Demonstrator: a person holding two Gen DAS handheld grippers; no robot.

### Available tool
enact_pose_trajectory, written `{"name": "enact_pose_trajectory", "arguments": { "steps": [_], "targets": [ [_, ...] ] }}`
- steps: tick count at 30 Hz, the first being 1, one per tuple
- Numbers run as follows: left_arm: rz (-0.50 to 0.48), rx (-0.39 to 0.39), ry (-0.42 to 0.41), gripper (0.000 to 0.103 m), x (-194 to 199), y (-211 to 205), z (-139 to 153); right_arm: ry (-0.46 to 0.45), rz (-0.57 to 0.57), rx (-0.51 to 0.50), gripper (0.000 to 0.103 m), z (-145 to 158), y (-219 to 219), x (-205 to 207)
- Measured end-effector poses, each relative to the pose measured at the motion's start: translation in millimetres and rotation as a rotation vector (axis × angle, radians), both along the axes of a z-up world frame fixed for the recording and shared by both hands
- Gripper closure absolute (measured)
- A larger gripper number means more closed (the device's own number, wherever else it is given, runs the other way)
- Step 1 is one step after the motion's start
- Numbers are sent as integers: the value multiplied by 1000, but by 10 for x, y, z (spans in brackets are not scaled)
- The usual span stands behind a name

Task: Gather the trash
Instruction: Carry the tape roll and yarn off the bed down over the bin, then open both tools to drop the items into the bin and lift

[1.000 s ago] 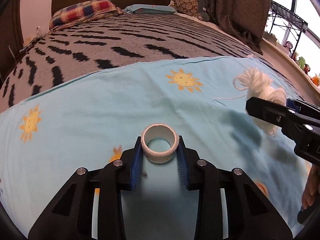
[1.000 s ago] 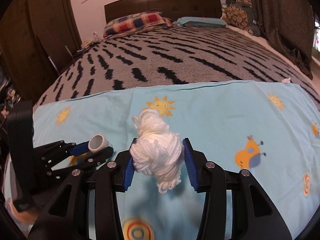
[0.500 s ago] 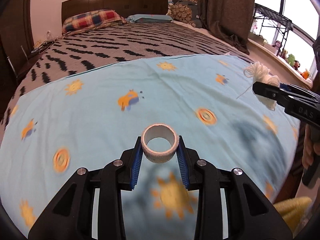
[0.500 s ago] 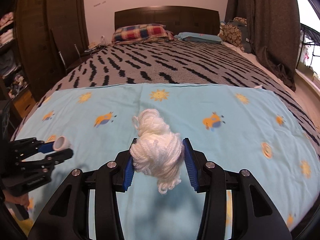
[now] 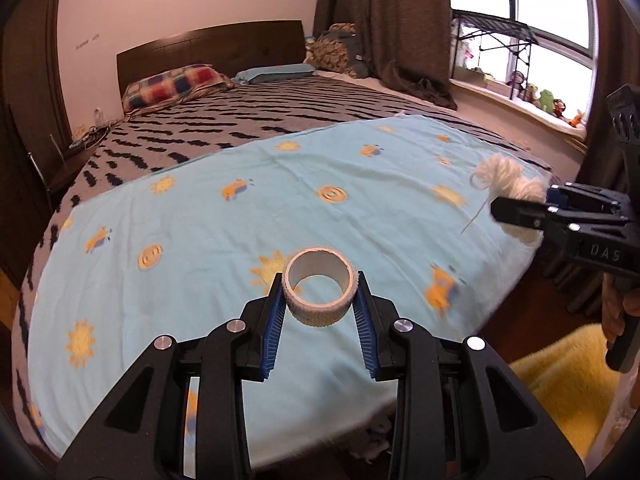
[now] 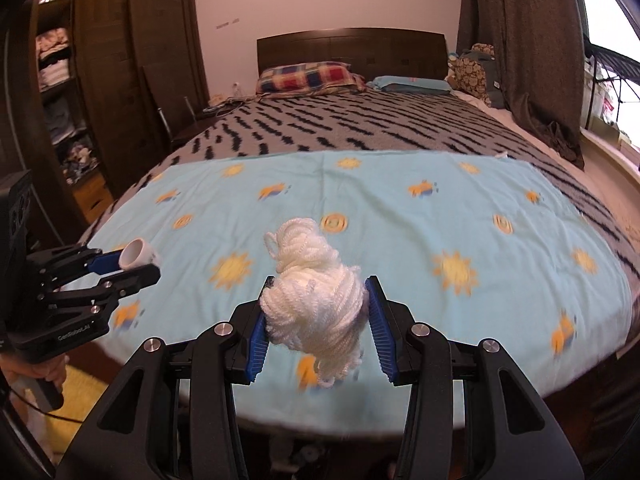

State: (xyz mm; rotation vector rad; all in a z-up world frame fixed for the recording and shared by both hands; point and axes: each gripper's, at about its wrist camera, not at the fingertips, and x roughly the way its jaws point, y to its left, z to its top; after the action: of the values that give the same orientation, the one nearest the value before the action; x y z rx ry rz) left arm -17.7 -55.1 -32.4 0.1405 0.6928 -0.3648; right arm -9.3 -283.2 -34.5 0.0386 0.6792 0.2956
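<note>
bedroom light falls from the window side onto a bed (image 5: 248, 120) whose foot end is covered by a pale blue sheet with suns (image 5: 224, 232); both tools hang over its near edge.

the left hand-held gripper (image 5: 319, 300) is clamped on a white tape roll (image 5: 319, 294), the blue pads pressing its sides and the open bore facing up and away toward the headboard. the roll is off the sheet, carried in the air above the near edge of the bed.

the right hand-held gripper (image 6: 316, 312) is closed around a loose white yarn bundle (image 6: 312, 300), with a tuft spilling above the pads and strands hanging below. it too is clear of the sheet, toward the bed's near right corner, window side.

so each piece of trash already sits dead ahead between its own pads, and nothing else that looks like litter shows on the sheet. what matters next, i would guess, is where the bin lies from the two hands, and no bin is visible in either view. below the foot edge only something yellow and fuzzy (image 5: 568, 384) shows on the floor, nearer the right hand in the left view. neither hand looks closer to a drop point.
</note>
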Motion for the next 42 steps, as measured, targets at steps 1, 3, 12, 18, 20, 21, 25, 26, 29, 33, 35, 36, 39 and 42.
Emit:
{"name": "enact_pose_trajectory", "arguments": {
  "steps": [1, 3, 12, 18, 20, 21, 25, 26, 29, 33, 35, 36, 39, 42],
  "targets": [
    [-2, -1, 0, 72, -82, -11, -16, 3, -4, -3, 58, -39, -1, -99],
    [-9, 2, 3, 71, -287, -40, -88, 11, -10, -4, 58, -109, 0, -252],
    [-30, 3, 105, 72, -899, -124, -597, 127, -38, -5, 58, -693, 53, -776],
    [-37, 7, 248, 72, -1003, -153, -1147, 253, -16, -3, 58, -1130, 116, -904],
    [-33, 8, 302, 72, -1016, -170, -1349, 297, -5, 1, 58, -1253, 148, -918],
    [-30, 9, 321, 72, -1024, -174, -1423, 325, 3, 5, 58, -1323, 168, -921],
    [-17, 6, 419, 72, -993, -211, -1718, 434, 14, 20, 58, -1582, 258, -889],
    [-11, 2, 441, 72, -975, -209, -1772, 457, 11, 14, 58, -1650, 286, -874],
    [1, -7, 482, 72, -908, -184, -1875, 503, 9, -3, 58, -1808, 349, -823],
    [-1, -21, 531, 72, -807, -145, -2000, 540, 16, -8, 58, -1957, 428, -752],
    [-4, -24, 554, 72, -775, -138, -2054, 551, 14, -11, 58, -2009, 464, -724],
    [-5, -22, 561, 72, -761, -139, -2077, 559, 12, -12, 58, -2038, 472, -716],
    [-1, -27, 579, 71, -732, -92, -2121, 575, 10, -8, 57, -2106, 496, -707],
    [0, -35, 590, 71, -694, -78, -2127, 581, 6, 3, 55, -2131, 518, -689]
  ]
}}
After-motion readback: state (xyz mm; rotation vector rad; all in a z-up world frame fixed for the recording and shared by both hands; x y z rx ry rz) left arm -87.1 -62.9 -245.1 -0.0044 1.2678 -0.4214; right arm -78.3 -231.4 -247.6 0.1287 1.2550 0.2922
